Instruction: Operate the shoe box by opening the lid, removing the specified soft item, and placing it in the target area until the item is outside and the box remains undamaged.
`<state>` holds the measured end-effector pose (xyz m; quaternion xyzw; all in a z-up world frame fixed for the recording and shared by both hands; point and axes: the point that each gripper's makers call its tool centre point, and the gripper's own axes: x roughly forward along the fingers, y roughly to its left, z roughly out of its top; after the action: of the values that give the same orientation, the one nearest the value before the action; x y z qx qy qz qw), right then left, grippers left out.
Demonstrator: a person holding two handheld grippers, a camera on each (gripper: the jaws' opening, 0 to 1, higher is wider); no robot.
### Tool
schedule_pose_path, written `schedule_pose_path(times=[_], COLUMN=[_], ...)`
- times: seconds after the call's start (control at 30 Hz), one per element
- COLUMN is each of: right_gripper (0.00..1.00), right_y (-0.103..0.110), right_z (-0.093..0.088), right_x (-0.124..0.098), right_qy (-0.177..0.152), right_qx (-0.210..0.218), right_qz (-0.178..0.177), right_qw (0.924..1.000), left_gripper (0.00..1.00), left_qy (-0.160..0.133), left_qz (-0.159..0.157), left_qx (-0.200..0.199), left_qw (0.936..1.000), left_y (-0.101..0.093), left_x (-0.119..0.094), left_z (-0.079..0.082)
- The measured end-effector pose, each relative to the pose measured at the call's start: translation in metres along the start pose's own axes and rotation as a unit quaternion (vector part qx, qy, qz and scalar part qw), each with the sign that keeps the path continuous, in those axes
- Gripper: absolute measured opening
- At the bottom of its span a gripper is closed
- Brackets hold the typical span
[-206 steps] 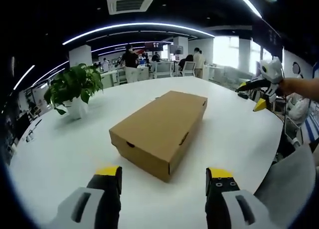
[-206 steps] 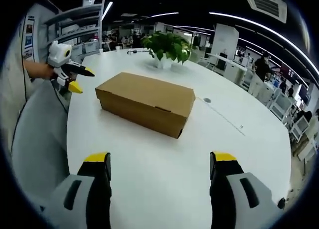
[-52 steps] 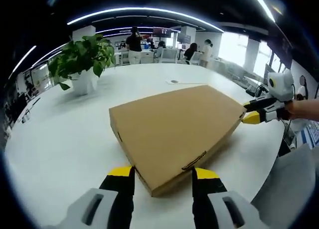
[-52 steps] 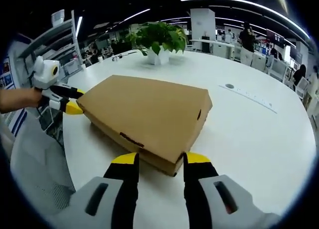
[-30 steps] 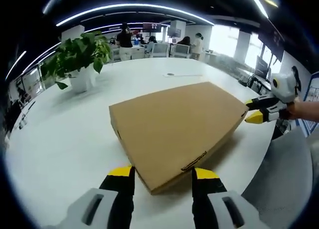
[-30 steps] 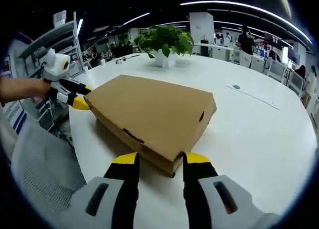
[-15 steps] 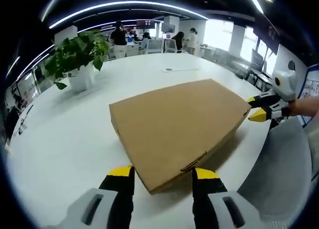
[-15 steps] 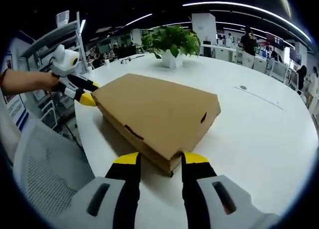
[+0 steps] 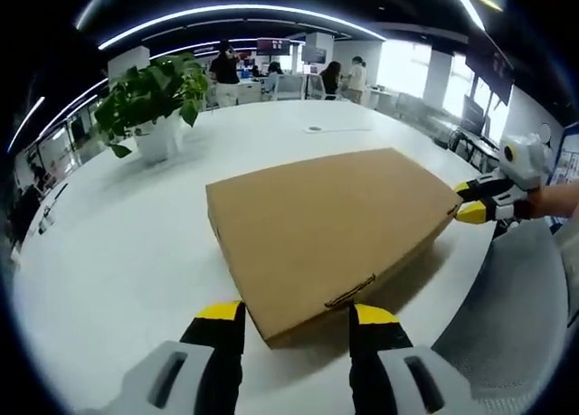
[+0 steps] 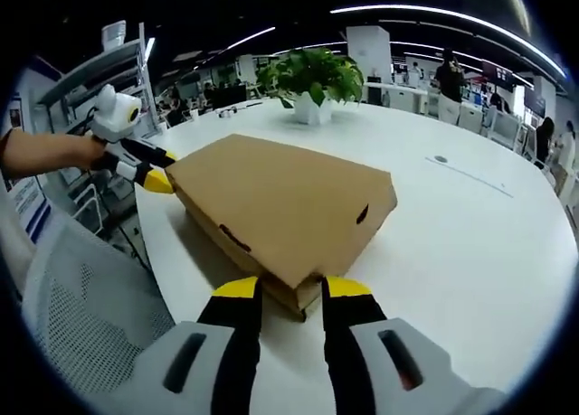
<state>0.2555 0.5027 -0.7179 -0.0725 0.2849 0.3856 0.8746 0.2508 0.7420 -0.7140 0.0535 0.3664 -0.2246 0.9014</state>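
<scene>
I am holding my left gripper (image 9: 289, 314) at one corner of the brown cardboard shoe box (image 9: 330, 221), its yellow-tipped jaws standing either side of that corner and spread a little wider than it; I cannot tell whether the pads are pressing the cardboard. The box is lying closed on the round white table (image 9: 109, 252), near the edge closest to me, with its lid still down and a small slot showing in the side wall by my jaws. Left of the box, further across the table toward its far edge, a potted green plant (image 9: 149, 103) is standing in a white pot. At the right end of the box my right gripper (image 9: 475, 204) is meeting the opposite corner, its yellow tips touching the cardboard.

In the right gripper view, my left gripper (image 10: 149, 173) is reaching in from the left and touching the far corner of the shoe box (image 10: 285, 207). A grey mesh chair back (image 10: 81, 297) is sitting just beside the table's (image 10: 470, 252) near edge. My right gripper (image 10: 291, 290) is pinching the nearest corner of the box, jaws drawn close with the cardboard edge between them. The plant (image 10: 312, 76) is standing beyond the box, near the far edge
</scene>
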Motion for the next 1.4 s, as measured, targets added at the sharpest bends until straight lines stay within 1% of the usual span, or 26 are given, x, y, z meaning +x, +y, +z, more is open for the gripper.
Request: schedule_pose_path(times=[0.1, 0.33, 0.47, 0.6, 0.73, 0.87, 1.03, 1.27, 1.4], right_gripper=[0.24, 0.25, 0.25, 0.25, 0.26, 0.26, 0.26, 0.28, 0.27], right_y=[0.0, 0.002, 0.002, 0.004, 0.006, 0.008, 0.008, 0.009, 0.007], right_z=[0.0, 0.001, 0.004, 0.009, 0.016, 0.024, 0.035, 0.048, 0.057], right_x=[0.0, 0.0, -0.003, -0.008, -0.013, -0.019, -0.024, -0.031, -0.034], right_qy=[-0.003, -0.001, 0.001, -0.004, -0.01, -0.015, -0.021, -0.024, -0.032], right_qx=[0.006, 0.011, 0.014, 0.008, 0.007, -0.003, -0.002, -0.013, -0.019], right_qz=[-0.003, -0.003, 0.0, 0.0, 0.001, 0.002, 0.001, -0.001, -0.001], right_qw=[1.0, 0.9999, 0.9999, 1.0, 0.9999, 0.9999, 0.9998, 0.9996, 0.9993], left_gripper=[0.46, 0.47, 0.48, 0.49, 0.49, 0.49, 0.49, 0.49, 0.5], left_qy=[-0.004, -0.004, -0.005, -0.005, -0.006, -0.008, -0.011, -0.024, -0.032], left_qz=[0.004, 0.003, 0.003, 0.005, 0.005, 0.003, 0.002, 0.003, 0.004], left_qx=[0.0, -0.004, -0.008, -0.003, 0.003, 0.008, 0.018, 0.019, 0.022], left_qw=[1.0, 1.0, 1.0, 1.0, 1.0, 0.9999, 0.9998, 0.9995, 0.9992], left_y=[-0.003, -0.006, -0.009, -0.01, -0.009, -0.009, -0.009, -0.007, -0.007], left_x=[-0.001, -0.007, -0.01, -0.014, -0.02, -0.026, -0.033, -0.041, -0.046], left_z=[-0.001, -0.002, 0.0, 0.004, 0.01, 0.017, 0.024, 0.037, 0.047])
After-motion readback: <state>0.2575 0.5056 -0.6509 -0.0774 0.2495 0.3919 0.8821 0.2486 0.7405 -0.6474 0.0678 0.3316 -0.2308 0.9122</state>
